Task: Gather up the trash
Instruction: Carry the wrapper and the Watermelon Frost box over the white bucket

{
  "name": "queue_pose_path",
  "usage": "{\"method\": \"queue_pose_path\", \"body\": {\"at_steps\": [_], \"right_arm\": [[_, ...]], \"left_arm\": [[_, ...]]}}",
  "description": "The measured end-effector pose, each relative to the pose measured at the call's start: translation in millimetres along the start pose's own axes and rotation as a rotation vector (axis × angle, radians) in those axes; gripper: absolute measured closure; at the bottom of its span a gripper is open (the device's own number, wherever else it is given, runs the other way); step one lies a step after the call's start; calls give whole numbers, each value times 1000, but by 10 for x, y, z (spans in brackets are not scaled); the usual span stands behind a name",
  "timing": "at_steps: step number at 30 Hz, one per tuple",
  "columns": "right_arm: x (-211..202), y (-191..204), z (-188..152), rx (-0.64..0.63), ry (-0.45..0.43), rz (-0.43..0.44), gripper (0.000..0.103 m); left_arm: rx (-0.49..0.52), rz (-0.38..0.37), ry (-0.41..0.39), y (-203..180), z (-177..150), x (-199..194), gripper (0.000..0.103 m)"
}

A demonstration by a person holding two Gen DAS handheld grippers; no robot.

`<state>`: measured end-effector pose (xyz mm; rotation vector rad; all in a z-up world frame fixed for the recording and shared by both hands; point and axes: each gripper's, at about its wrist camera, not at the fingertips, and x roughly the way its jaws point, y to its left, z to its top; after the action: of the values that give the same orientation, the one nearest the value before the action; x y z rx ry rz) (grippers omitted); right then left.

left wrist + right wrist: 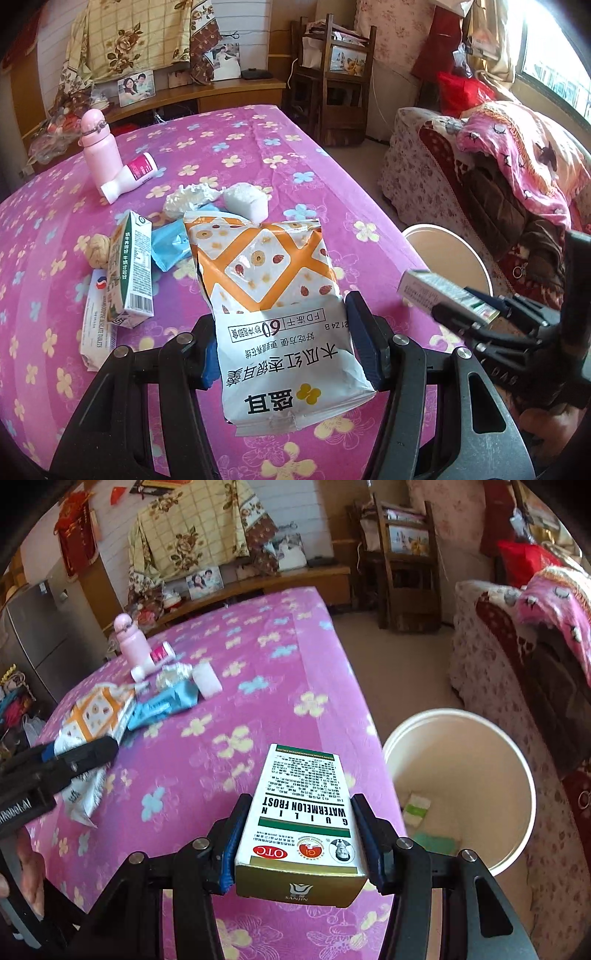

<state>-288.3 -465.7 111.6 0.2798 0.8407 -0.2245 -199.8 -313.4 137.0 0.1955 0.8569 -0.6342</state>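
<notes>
left gripper point(284, 343) clamped orange-white foil snack bag point(273, 291); right gripper point(301, 834) clamped white-green cardboard medicine box point(303, 812) beside white plastic bucket point(517, 760).

Ahead and right of the right jaws, the white bucket point(461, 794) is gaping open and unobstructed. Ahead of the left jaws, a milk carton point(131, 269), blue wrapper point(170, 245) and tissues point(188, 197) are crowding the tablecloth point(229, 147).

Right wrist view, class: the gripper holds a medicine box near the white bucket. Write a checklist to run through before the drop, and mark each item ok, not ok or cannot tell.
1. Right gripper shut on the white-and-green cardboard medicine box: ok.
2. Box over the round white plastic bucket: not ok, it is above the pink flowered tablecloth.
3. Bucket mouth open: ok.
4. Room left in the bucket: ok.
5. Left gripper shut on the orange-and-white snack bag: ok.
</notes>
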Motion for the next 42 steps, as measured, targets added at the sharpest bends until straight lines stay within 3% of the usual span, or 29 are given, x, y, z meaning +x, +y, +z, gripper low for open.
{"method": "queue_pose_path", "body": {"at_steps": [8,11,16,20,31,42], "right_arm": [[248,-72,-223,-24,120,-13,51],[234,-119,-242,-23,110,-2,52],[-35,-278,-169,-37,9,-89,53],[-164,-521,-101,0,-23,-124,53],[-94,-1313,-85,177,-12,-198,53],[88,-1729,-105,291,10,-240,52]], "left_arm": [[17,6,26,-126,-8,136,46],[31,5,34,-210,3,183,46],[54,-9,38,-384,57,267,46],[82,-30,42,-588,113,370,46],[145,-133,62,-1176,285,699,46],[133,-267,91,-1543,443,1020,44]]}}
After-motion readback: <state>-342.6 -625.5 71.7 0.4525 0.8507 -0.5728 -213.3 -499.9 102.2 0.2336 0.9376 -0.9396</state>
